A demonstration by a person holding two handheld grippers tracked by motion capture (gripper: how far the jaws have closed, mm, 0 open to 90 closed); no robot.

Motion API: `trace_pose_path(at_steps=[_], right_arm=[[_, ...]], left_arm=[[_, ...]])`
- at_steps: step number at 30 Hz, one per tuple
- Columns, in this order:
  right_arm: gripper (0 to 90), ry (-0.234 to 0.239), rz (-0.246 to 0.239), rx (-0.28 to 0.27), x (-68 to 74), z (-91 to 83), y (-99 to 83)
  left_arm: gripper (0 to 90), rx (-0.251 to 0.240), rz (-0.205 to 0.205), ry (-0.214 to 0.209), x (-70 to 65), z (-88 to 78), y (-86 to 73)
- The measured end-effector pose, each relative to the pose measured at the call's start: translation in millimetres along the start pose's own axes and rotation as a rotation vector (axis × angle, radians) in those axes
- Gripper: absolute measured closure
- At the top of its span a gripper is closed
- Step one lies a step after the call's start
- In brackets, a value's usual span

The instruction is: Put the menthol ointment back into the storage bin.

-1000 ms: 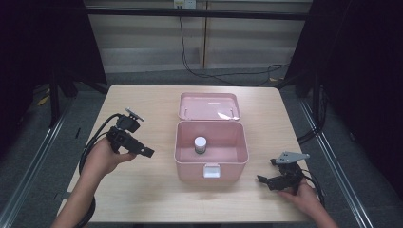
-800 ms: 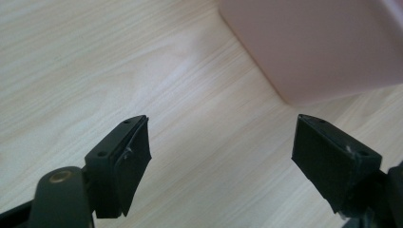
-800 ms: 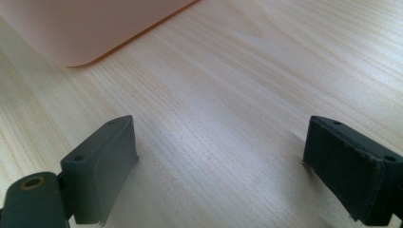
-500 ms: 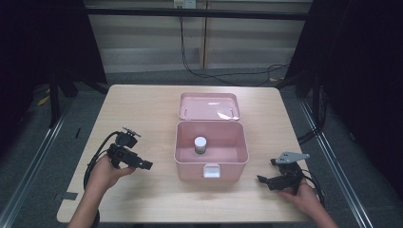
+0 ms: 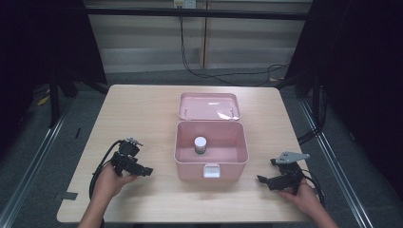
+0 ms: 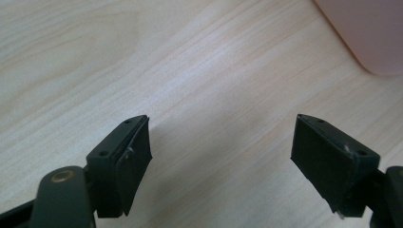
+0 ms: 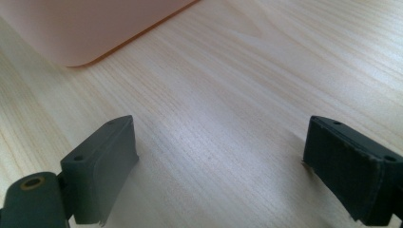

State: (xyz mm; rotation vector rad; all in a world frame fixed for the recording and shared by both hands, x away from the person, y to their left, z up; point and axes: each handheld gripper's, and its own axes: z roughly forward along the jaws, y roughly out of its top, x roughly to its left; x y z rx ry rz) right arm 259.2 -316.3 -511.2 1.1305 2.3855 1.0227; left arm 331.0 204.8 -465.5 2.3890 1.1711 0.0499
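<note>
A pink box [image 5: 211, 161] stands open in the middle of the table, its lid [image 5: 209, 106] folded back. Inside it stands a small bottle with a white cap [image 5: 200, 144]. My left gripper [image 5: 145, 171] rests low on the table left of the box, open, with nothing between its jaws [image 6: 221, 156]. A corner of the pink box [image 6: 366, 33] lies ahead of it. My right gripper [image 5: 264, 179] sits near the front right of the table, open and empty [image 7: 218, 166], with the box's corner [image 7: 81, 28] ahead.
The wooden table [image 5: 142, 114] carries the box and both grippers. Black cables [image 5: 97, 173] trail from the left gripper, and a grey three-cornered plate [image 5: 290, 156] tops the right one. A white latch [image 5: 211, 170] sits on the box's front wall.
My left gripper has come down and toward the front of the table, away from the box's upper left side. The right gripper has stayed put.
</note>
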Motion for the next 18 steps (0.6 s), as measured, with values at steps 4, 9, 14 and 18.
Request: trace_pose_path(at_steps=[4, 9, 14, 18], right_arm=[[9.9, 0.0, 0.0, 0.0, 0.0, 0.0, 0.0], [9.9, 0.0, 0.0, 0.0, 0.0, 0.0, 0.0], [9.9, 0.0, 0.0, 0.0, 0.0, 0.0, 0.0], [9.9, 0.0, 0.0, 0.0, 0.0, 0.0, 0.0]], left_arm=[[20.6, -0.007, 0.017, 0.016, -5.1, 4.4, -2.1], [20.0, -0.008, 0.033, 0.014, -8.2, 9.3, -4.0], [20.0, -0.006, 0.034, 0.003, -9.0, 10.7, -5.5], [20.0, -0.009, 0.037, 0.005, -8.7, 8.9, -5.0]])
